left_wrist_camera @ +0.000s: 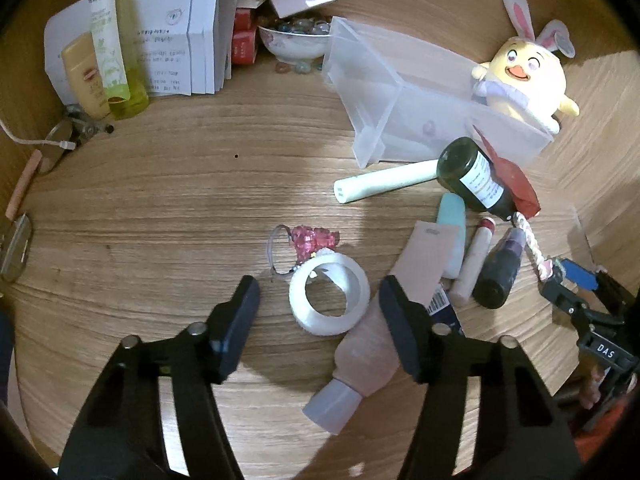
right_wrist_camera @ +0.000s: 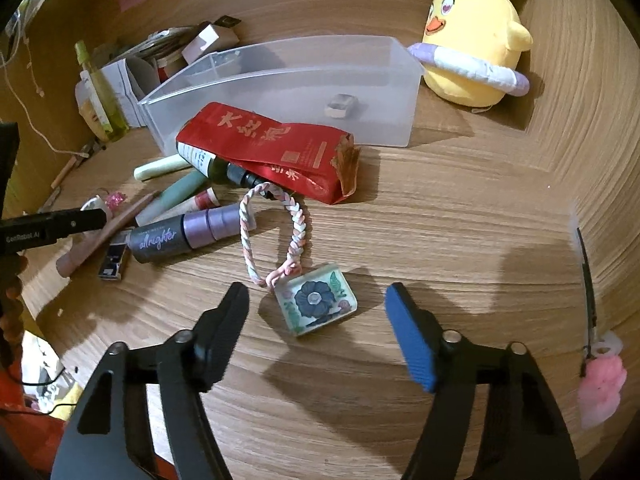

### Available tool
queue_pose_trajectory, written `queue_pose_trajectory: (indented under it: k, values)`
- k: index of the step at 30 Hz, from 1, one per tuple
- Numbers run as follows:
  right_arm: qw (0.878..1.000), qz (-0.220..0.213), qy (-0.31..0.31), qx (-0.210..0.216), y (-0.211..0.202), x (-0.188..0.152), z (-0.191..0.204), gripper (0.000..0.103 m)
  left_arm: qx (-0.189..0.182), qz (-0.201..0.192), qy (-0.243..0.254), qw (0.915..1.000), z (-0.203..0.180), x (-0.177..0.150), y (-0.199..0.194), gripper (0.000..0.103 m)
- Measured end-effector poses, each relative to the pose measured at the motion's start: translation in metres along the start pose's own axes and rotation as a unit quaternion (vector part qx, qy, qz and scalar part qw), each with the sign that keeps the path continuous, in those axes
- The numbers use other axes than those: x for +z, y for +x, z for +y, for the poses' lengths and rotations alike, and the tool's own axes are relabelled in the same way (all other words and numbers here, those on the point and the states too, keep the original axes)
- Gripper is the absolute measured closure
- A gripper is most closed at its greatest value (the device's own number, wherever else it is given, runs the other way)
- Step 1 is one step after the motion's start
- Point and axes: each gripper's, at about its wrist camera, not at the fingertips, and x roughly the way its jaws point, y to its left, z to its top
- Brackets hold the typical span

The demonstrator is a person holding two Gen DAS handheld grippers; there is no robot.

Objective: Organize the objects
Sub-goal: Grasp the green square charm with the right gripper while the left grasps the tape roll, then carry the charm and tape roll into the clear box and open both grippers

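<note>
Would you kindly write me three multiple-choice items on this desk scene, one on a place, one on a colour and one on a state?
1. Where is the small toy car?
A. inside the clear plastic bin
B. on the red packet
C. beside the plush chick

2. What colour is the plush chick?
A. green
B. yellow
C. blue

3. How does the right claw stand around the flower charm?
A. shut on the charm
B. open, with the charm between its fingers
C. open, far from the charm

Answers:
1 A: the car sits on the floor of the clear plastic bin.
2 B: its body is yellow.
3 B: gaps show on both sides of the charm.
</note>
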Motion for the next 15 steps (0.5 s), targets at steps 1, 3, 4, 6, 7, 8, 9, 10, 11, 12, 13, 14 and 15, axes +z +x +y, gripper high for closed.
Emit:
queue_pose_trajectory:
  k: [1,3,4,6,7,8,9,10,11,12,13,14,15]
  values:
    - [1.0,-0.002,-0.001,-0.003,0.0,0.0,0.0,0.045,-0.003,0.0,-0.001,1.0,0.0,0.0,0.0,0.048]
    - [1.0,-0.005,-0.004,-0.007,0.0,0.0,0.0,0.053,-0.004,-0.002,-0.003,1.0,0.001,0.0,0.0,0.055]
    - [1.0,-0.006,-0.004,-0.009,0.0,0.0,0.0,0.059,-0.002,-0.002,-0.004,1.0,0.001,0.0,0.001,0.06]
    - [1.0,-0.008,-0.002,-0.009,-0.001,0.0,-0.002,0.066,0.002,-0.001,-0.006,1.0,0.0,0.001,0.001,0.064]
    - [1.0,-0.009,-0.001,-0.008,-0.001,0.0,-0.003,0.068,0.002,-0.002,-0.005,1.0,0.0,0.001,0.001,0.064]
    - [1.0,-0.009,0.002,-0.008,-0.001,0.0,-0.004,0.068,0.003,-0.004,-0.004,1.0,-0.001,0.001,0.0,0.064]
    - [1.0,-0.01,0.005,-0.009,-0.002,0.0,-0.005,0.068,0.005,-0.006,-0.002,1.0,-0.001,0.001,0.0,0.064]
    - [1.0,-0.011,0.008,-0.01,-0.002,0.0,-0.007,0.068,0.007,-0.01,0.001,0.9999,-0.002,0.0,-0.002,0.064]
    - [1.0,-0.011,0.01,-0.012,-0.003,0.0,-0.008,0.068,0.009,-0.014,0.004,0.9999,-0.003,0.0,-0.005,0.064]
    - [1.0,-0.012,0.012,-0.014,-0.003,-0.001,-0.009,0.068,0.009,-0.017,0.007,0.9998,-0.004,0.001,-0.007,0.064]
    - [1.0,-0.013,0.014,-0.015,-0.004,-0.001,-0.01,0.068,0.009,-0.02,0.008,0.9997,-0.005,0.001,-0.009,0.064]
    - [1.0,-0.016,0.016,-0.017,-0.006,-0.001,-0.012,0.068,0.009,-0.024,0.01,0.9996,-0.006,0.002,-0.012,0.064]
    - [1.0,-0.018,0.017,-0.018,-0.008,-0.001,-0.013,0.068,0.009,-0.028,0.012,0.9995,-0.007,0.002,-0.014,0.064]
